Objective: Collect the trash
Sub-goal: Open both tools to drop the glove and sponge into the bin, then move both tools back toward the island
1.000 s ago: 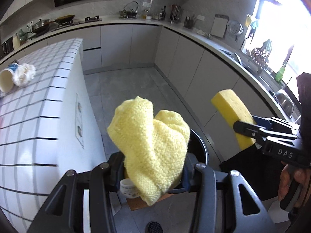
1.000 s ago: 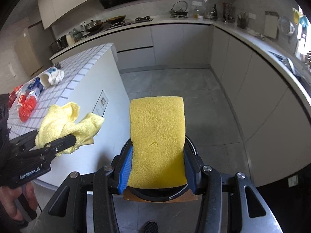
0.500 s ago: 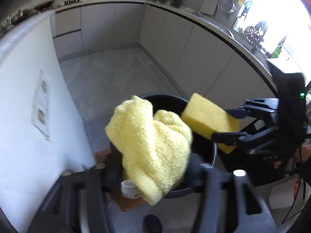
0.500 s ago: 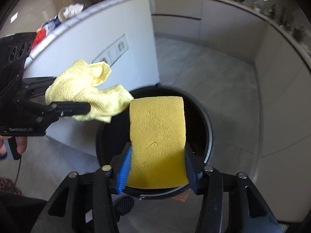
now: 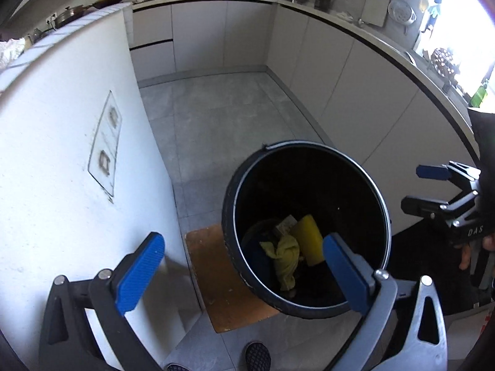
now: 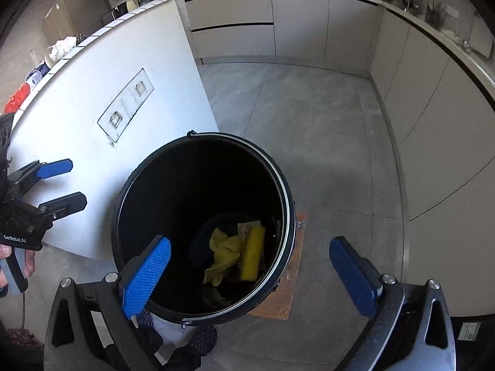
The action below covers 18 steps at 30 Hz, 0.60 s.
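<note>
Your left gripper (image 5: 244,266) and right gripper (image 6: 250,272) are opening empty above the round black plastic bin (image 6: 287,204), letting the yellow knitted cloth (image 6: 222,253) and yellow sponge block (image 6: 252,253) lie inside.

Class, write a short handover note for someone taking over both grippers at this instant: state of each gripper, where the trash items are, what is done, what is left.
Left gripper: jaws opening wide, nothing between them, over the black bin.
Right gripper: jaws opening wide, nothing between them, above the same bin.
Yellow cloth and yellow sponge: lying side by side at the bottom of the bin.
Done: both items are in the bin.
Left: crumpled white item and red packaging sit on the tiled counter; probably collect those next.
</note>
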{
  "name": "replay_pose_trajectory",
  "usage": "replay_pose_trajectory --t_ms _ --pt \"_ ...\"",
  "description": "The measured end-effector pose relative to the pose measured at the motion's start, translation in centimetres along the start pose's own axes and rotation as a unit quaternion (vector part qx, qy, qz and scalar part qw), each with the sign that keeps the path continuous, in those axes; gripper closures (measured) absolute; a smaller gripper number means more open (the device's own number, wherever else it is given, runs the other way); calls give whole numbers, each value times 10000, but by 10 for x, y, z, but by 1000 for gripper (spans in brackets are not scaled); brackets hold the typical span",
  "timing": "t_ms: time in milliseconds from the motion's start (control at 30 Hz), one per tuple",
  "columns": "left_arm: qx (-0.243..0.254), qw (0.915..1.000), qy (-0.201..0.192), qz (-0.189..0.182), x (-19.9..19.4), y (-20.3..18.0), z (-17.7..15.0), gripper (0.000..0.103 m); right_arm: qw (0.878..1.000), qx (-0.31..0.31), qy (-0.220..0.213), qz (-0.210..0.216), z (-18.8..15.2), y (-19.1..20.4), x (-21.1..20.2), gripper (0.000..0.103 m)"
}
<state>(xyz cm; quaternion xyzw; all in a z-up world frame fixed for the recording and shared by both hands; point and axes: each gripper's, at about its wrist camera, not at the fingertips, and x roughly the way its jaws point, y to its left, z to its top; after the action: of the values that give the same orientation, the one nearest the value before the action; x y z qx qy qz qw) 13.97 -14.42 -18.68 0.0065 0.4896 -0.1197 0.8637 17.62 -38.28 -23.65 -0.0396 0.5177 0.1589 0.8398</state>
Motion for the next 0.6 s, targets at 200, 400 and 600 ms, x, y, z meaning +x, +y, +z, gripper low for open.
replay_pose_trajectory --t_ms 200,400,600 --pt "-43 9999 -128 33 -16 -6 3 0 9995 71 -135 -294 2 4 -15 0" --pt "-22 9993 -384 -13 -42 -9 9 0 9985 105 -364 -391 8 19 -34 0" --pt "-71 9975 -702 1 -73 -5 18 0 9963 64 -700 -489 17 40 -73 0"
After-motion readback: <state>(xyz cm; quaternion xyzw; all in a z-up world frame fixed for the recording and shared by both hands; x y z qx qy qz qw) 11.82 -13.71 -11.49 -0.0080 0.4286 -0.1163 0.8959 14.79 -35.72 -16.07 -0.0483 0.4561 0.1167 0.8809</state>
